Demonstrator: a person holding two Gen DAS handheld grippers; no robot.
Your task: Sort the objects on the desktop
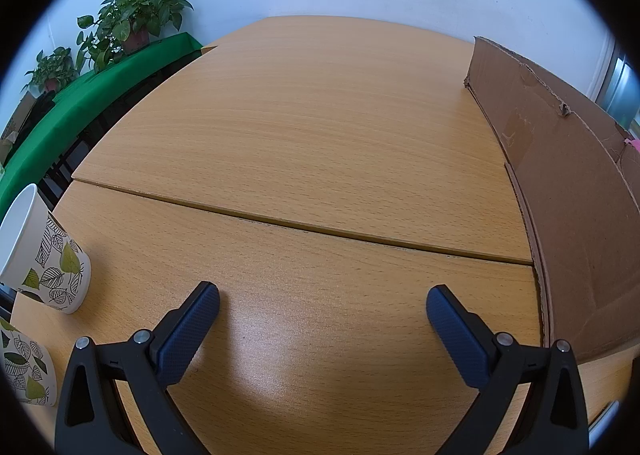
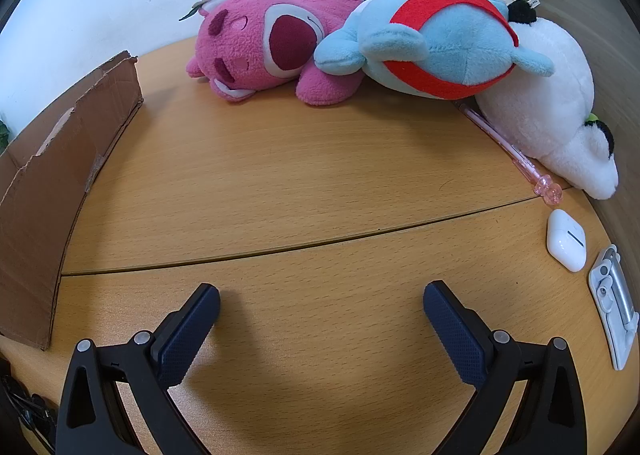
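In the right wrist view, a pink plush bear (image 2: 264,49), a blue plush with a red band (image 2: 436,47) and a white plush (image 2: 556,111) lie along the far edge of the wooden table (image 2: 300,183). A pink pen (image 2: 512,149), a white earbud case (image 2: 566,239) and a white-and-silver clip (image 2: 614,303) lie at the right. My right gripper (image 2: 322,305) is open and empty above the table. In the left wrist view, two leaf-print paper cups (image 1: 48,255) (image 1: 24,371) stand at the left. My left gripper (image 1: 322,305) is open and empty.
A cardboard box stands between the two grippers, at the right in the left wrist view (image 1: 560,175) and at the left in the right wrist view (image 2: 52,183). Potted plants (image 1: 132,15) stand on a green-covered table (image 1: 80,103) beyond the left edge. A seam (image 1: 300,227) crosses the tabletop.
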